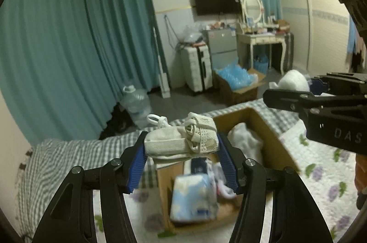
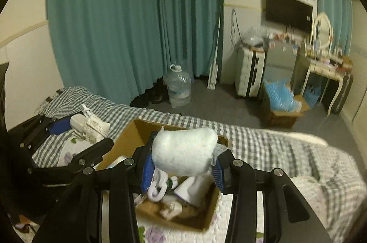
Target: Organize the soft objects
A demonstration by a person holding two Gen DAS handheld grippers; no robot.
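Observation:
My left gripper (image 1: 181, 146) is shut on a small cream baby shoe with laces (image 1: 181, 139), held in the air above an open cardboard box (image 1: 263, 126) on the bed. The same shoe (image 2: 90, 126) shows at the left of the right wrist view. My right gripper (image 2: 182, 165) is shut on a pale fluffy white soft object (image 2: 183, 153), raised over the same box (image 2: 128, 135). That fluffy object (image 1: 292, 80) appears at the right of the left wrist view. Inside the box lie white soft items and a light blue packet (image 1: 192, 197).
The box sits on a bed with a grey checked blanket (image 2: 263, 139) and a floral sheet (image 1: 325, 176). Beyond the bed are teal curtains (image 2: 128, 20), a water jug (image 2: 179, 87), a white suitcase (image 1: 197, 68), a second box holding blue plastic (image 1: 238, 80) and a dressing table (image 1: 261, 36).

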